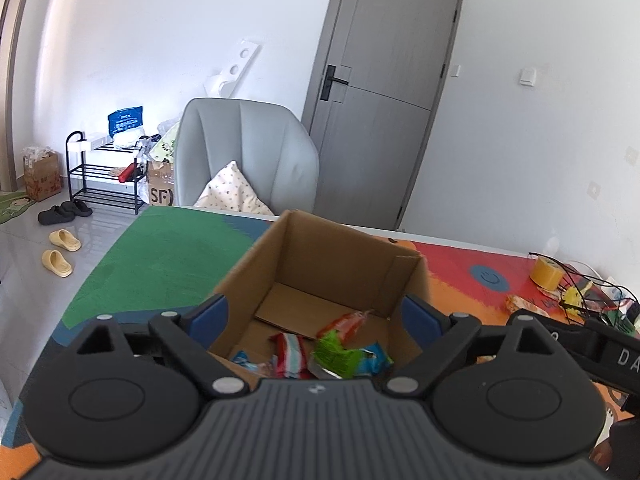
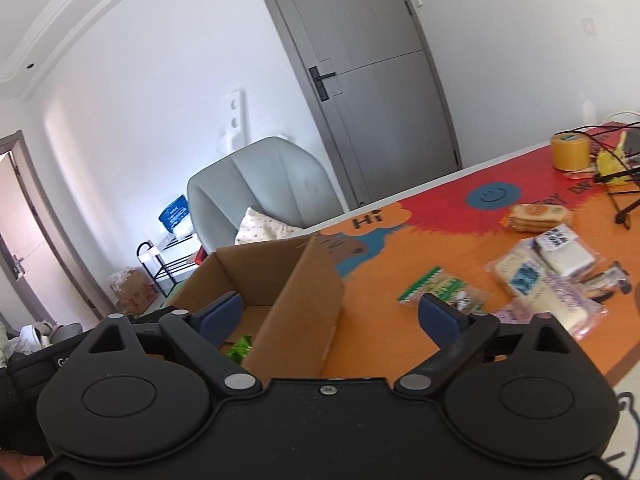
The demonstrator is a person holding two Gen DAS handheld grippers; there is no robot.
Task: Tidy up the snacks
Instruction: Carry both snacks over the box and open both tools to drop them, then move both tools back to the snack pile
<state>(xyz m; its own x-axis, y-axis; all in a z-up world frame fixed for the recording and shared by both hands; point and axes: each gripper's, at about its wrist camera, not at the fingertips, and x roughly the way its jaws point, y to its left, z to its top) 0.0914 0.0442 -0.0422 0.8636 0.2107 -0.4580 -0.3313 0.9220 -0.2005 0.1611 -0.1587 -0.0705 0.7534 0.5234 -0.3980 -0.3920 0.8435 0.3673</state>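
Note:
An open cardboard box (image 1: pixel 340 264) stands on the colourful table mat (image 1: pixel 168 256). Several snack packets lie on its floor: a green one (image 1: pixel 336 350), a red-and-white one (image 1: pixel 290 354), an orange one (image 1: pixel 346 322) and a blue one (image 1: pixel 376 358). My left gripper (image 1: pixel 316 316) hovers over the box's near edge, open, nothing between its blue pads. My right gripper (image 2: pixel 330 314) is open too, straddling the box's right wall (image 2: pixel 298 300), with the pads clear of the card. More snack packets (image 2: pixel 536 272) lie on the mat (image 2: pixel 400 240) to the right, among them a green-striped packet (image 2: pixel 436 286) and a biscuit pack (image 2: pixel 536 216).
A roll of yellow tape (image 2: pixel 570 152) and black cables (image 2: pixel 616 184) sit at the table's far right. Behind the table stand a grey armchair (image 1: pixel 244 156) with a cushion, a closed grey door (image 1: pixel 384 92) and a black shoe rack (image 1: pixel 104 172). Slippers lie on the floor.

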